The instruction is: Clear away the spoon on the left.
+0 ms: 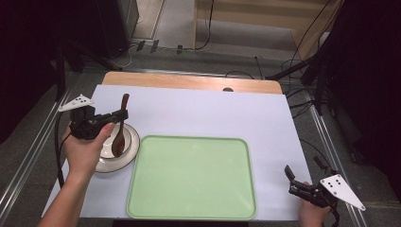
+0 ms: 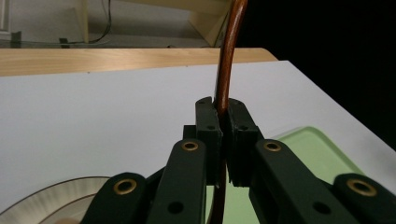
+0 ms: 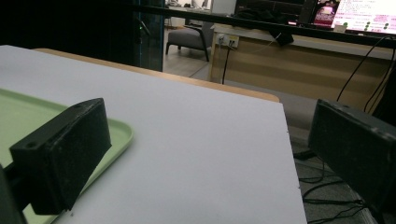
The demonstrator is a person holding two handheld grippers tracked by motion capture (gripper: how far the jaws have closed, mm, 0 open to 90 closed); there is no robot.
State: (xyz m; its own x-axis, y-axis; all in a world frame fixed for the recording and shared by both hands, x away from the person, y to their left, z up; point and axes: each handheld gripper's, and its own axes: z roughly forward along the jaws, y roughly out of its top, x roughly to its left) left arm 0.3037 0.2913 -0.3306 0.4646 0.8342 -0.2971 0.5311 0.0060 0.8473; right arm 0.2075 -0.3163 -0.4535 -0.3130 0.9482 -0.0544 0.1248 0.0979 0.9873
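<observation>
Left hand [image 1: 85, 149] at desk's left side, left gripper [image 1: 124, 115] pointing right above white plate [image 1: 131, 150], jaws clamped on handle of brown wooden spoon [image 1: 120, 132]. Spoon near upright, glossy; bowl end down over plate, contact with plate unclear. Right gripper [image 1: 287, 172] at desk's [image 1: 198, 109] near right edge, right of green tray [image 1: 189, 177], jaws spread wide, empty. Tray just right of plate.

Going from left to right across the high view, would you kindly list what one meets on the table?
Left gripper shut on the brown spoon → white plate beneath it → green tray → right gripper, jaws apart, at the table's right edge.
</observation>
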